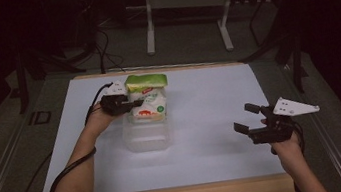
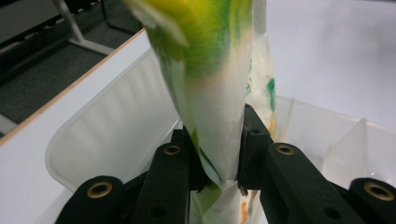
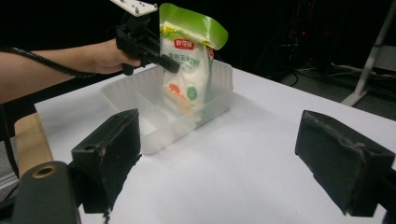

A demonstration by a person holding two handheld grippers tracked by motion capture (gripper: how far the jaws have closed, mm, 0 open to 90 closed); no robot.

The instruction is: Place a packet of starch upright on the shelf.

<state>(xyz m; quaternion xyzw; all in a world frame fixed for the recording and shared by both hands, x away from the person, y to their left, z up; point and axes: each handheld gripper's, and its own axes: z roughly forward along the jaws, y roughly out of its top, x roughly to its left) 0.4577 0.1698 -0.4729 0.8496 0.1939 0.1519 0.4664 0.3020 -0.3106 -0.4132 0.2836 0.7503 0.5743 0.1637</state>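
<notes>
The left gripper (image 1: 134, 102) has its jaws clamped on the pouch (image 1: 148, 99) — a white bag with a green top and a red label — and holds it upright over the clear plastic tray (image 1: 146, 138). In the left gripper view the two black jaws pinch the pouch (image 2: 212, 112) flat between them, with the tray (image 2: 107, 140) wall curving just behind and a divider showing at the right. From the right gripper view the pouch (image 3: 187, 70) stands in the far part of the tray (image 3: 154, 126), its lower end down inside the walls; whether it touches the tray floor I cannot tell. The left gripper (image 3: 161, 59) comes at it from the side, gripping around mid-height, with the green top flopping over above.

Over on the other side, the right gripper (image 1: 248, 118) hovers above the white worktop (image 1: 209, 100), well apart from the tray — jaws wide apart, nothing between them. In its own view those two black jaws frame bare worktop (image 3: 243, 158), the tray and pouch sitting beyond.
</notes>
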